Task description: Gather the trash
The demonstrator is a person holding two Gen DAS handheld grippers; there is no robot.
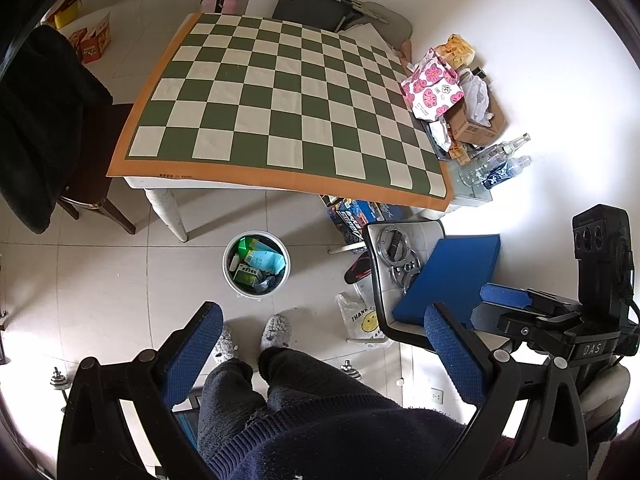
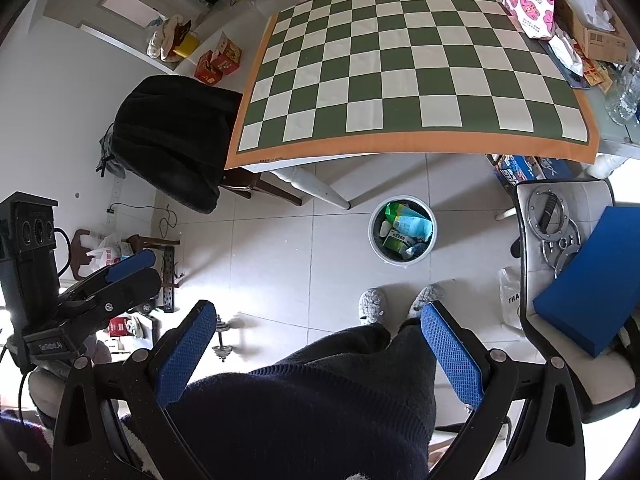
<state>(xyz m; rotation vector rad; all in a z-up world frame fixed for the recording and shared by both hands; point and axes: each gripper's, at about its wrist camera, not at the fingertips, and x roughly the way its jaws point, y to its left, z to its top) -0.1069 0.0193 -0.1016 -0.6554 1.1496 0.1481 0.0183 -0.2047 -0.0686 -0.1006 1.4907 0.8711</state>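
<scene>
A round white trash bin (image 1: 256,266) stands on the tiled floor by the table leg, holding green and teal packets; it also shows in the right wrist view (image 2: 402,230). My left gripper (image 1: 324,324) is open and empty, held high over the person's legs. My right gripper (image 2: 320,320) is open and empty at the same height; it also shows from the side at the right of the left wrist view (image 1: 520,300). The checkered cloth on the table (image 1: 280,104) bears no loose trash. The left gripper shows at the left of the right wrist view (image 2: 132,268).
A pile at the table's right end: pink flowered bag (image 1: 432,88), cardboard box (image 1: 476,120), clear bottles (image 1: 496,164). A white chair (image 1: 384,304) holds a blue pad (image 1: 448,276) and metal rings. A dark chair with black coat (image 1: 44,128) stands left. A plastic bag (image 1: 360,316) lies on the floor.
</scene>
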